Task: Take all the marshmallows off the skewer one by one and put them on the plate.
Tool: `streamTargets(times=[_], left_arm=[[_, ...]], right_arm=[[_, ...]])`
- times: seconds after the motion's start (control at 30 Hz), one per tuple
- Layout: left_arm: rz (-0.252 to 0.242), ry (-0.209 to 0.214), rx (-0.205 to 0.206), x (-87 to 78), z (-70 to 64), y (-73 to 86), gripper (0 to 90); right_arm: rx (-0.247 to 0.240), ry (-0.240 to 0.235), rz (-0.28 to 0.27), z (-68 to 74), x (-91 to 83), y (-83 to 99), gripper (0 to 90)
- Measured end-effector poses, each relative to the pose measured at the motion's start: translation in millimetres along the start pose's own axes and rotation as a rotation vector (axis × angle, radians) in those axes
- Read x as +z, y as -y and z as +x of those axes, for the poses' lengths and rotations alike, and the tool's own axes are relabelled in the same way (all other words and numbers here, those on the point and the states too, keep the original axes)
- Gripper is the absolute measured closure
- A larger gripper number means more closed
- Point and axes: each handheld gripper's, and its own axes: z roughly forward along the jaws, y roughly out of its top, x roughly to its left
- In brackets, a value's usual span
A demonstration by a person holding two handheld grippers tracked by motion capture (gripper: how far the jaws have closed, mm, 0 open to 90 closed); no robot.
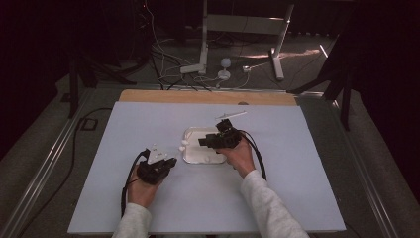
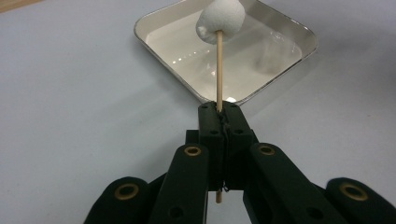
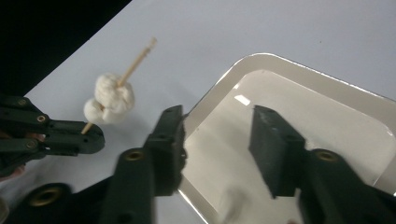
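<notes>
While the left gripper (image 2: 218, 109) clamps a wooden skewer (image 2: 219, 65) whose marshmallows (image 3: 109, 99) hang just beside the metal tray (image 2: 299, 53), the right gripper (image 3: 217, 140) hovers over that tray on the worktop (image 1: 148, 208), fingers wide and empty, the skewer off to its left.

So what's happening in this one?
A person at a table holds a gripper in each hand. The left gripper is shut on a wooden skewer with white marshmallows threaded on it, held beside a shallow metal tray. The right gripper hangs open over the tray, gripping nothing.
</notes>
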Motion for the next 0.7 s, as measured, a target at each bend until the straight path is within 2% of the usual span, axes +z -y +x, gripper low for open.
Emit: streamTargets(times=[0.1, 0.17, 0.33, 0.5, 0.6, 0.67, 0.7], left_arm=[[0.009, 0.000, 0.003, 2.8, -0.2, 0.0, 89.9], [0.011, 0.000, -0.001, 3.9, -0.1, 0.0, 89.8], [-0.002, 0.001, -0.009, 3.4, 0.0, -0.2, 89.8], [-0.006, 0.006, -0.010, 3.4, -2.1, -0.9, 89.8], [-0.010, 0.009, -0.010, 3.1, -3.2, -1.6, 89.8], [-0.016, 0.013, -0.009, 3.1, -4.2, -1.9, 89.8], [-0.017, 0.015, -0.008, 3.0, -4.8, -2.1, 89.8]], right_arm=[[0.002, 0.019, -0.013, -0.5, -1.7, -0.4, 39.9], [0.008, 0.019, -0.020, -1.1, -2.5, -0.3, 37.8], [0.025, -0.038, -0.063, 2.7, -9.1, 3.8, 28.8], [0.035, -0.077, -0.078, 9.1, -10.7, 8.5, 28.0], [0.023, -0.104, -0.082, 15.5, -10.4, 10.2, 29.2], [0.015, -0.133, -0.092, 22.0, -9.7, 10.4, 36.6], [0.015, -0.133, -0.092, 22.0, -9.7, 10.4, 36.6]])
